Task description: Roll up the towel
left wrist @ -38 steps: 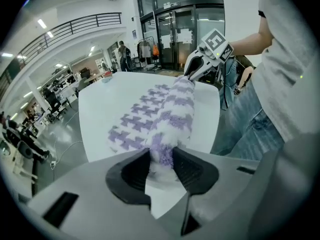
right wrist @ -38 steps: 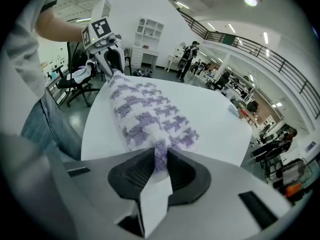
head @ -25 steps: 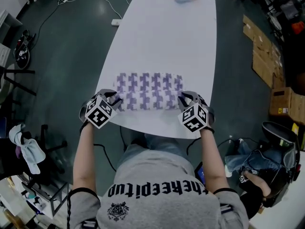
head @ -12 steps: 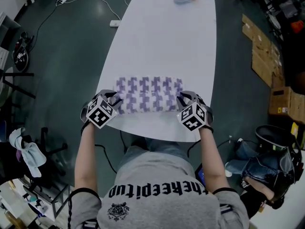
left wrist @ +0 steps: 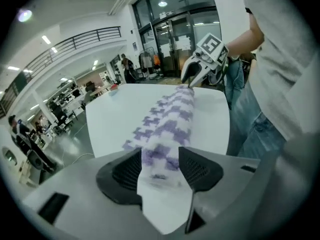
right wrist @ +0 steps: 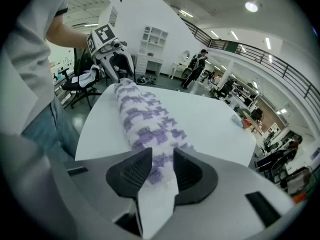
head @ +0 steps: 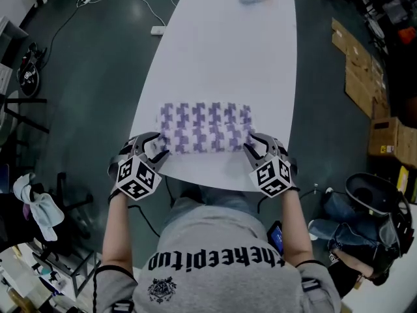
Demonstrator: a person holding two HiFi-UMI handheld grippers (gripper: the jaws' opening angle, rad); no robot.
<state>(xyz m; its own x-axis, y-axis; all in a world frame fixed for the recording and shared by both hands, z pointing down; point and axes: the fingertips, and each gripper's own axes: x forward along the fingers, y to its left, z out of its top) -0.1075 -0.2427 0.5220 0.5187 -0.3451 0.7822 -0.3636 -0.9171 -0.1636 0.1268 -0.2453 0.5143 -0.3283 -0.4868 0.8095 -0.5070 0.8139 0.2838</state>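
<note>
**Task status.** The towel (head: 205,128) lies as a thick purple-patterned band across the lower centre of the white table (head: 221,51). It appears largely rolled, though a thin flat edge seems to remain along its upper side, so one more turn may be left.

**Grippers.** The left gripper (head: 154,147) and right gripper (head: 255,146) sit at the band's lower-left and lower-right ends. Both have just been opening — each towel end lies between parted jaws, released rather than pinched.

**Change from earlier frames.** Both grippers have shifted down the frame, toward the table's near edge — the towel itself stays put.
</note>
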